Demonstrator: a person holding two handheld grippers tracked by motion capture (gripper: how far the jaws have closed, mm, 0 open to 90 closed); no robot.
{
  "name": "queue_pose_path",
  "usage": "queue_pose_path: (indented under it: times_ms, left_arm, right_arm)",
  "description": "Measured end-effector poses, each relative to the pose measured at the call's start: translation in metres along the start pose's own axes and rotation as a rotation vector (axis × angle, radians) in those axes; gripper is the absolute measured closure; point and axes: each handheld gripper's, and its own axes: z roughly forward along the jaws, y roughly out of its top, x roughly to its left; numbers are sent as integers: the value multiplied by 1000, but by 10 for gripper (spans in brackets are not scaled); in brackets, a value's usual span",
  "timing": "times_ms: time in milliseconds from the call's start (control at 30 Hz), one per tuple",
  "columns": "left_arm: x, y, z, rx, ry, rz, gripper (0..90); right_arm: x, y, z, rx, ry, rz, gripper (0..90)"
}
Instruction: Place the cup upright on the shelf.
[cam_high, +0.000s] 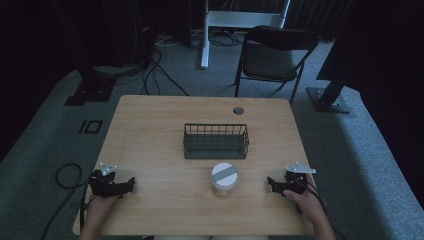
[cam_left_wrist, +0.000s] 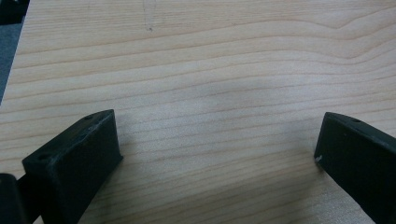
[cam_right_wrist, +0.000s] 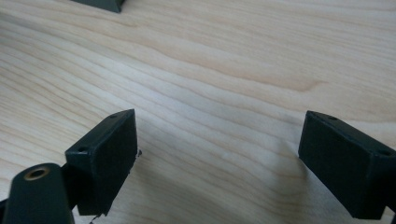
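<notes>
A dark wire basket stands at the middle of the wooden table. In front of it sits a clear jar with a white and grey lid. My left gripper rests near the table's front left, held by a hand, its jaws wide apart over bare wood. My right gripper lies at the front right in the other hand, also open with nothing between its fingers. The jar stands between the two grippers, apart from both.
A black folding chair stands beyond the far edge of the table, beside a white desk leg. Cables lie on the grey carpet at the left. A round grommet hole is near the table's far edge.
</notes>
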Motion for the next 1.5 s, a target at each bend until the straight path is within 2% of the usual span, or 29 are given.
queue_pose_path:
  times_ms: [133,233,500,533,633,933,1133,1167,1233,1300,1333,1500]
  left_arm:
    - [0,0,0,0,0,0,3]
    - [0,0,0,0,0,0,2]
    - [0,0,0,0,0,0,2]
    - [0,0,0,0,0,0,2]
    - [0,0,0,0,0,0,2]
    - [0,0,0,-1,0,-1,2]
    - [0,0,0,0,0,0,2]
    - [0,0,0,0,0,0,2]
    - [0,0,0,0,0,0,2]
    - [0,0,0,0,0,0,2]
    - [0,0,0,-1,0,0,2]
    - [0,0,0,0,0,0,2]
  right_arm:
    - [3,3,-1,-12,15,-6,115]
    - [8,5,-3,-26,56,-30,115]
    - [17,7,-3,-33,97,-65,115]
    - [22,9,-3,-41,118,-81,115]
    - [25,11,-3,-45,140,-84,115]
    - [41,15,-4,-62,224,-141,116]
    - [54,18,-4,-83,296,-176,117]
    - [54,18,-4,-83,296,-176,117]
    - [58,19,-4,-92,323,-175,118]
    - [61,19,-4,-94,342,-190,130]
    - [66,19,-4,-96,367,-202,130]
    - [73,20,-3,-95,393,-224,130]
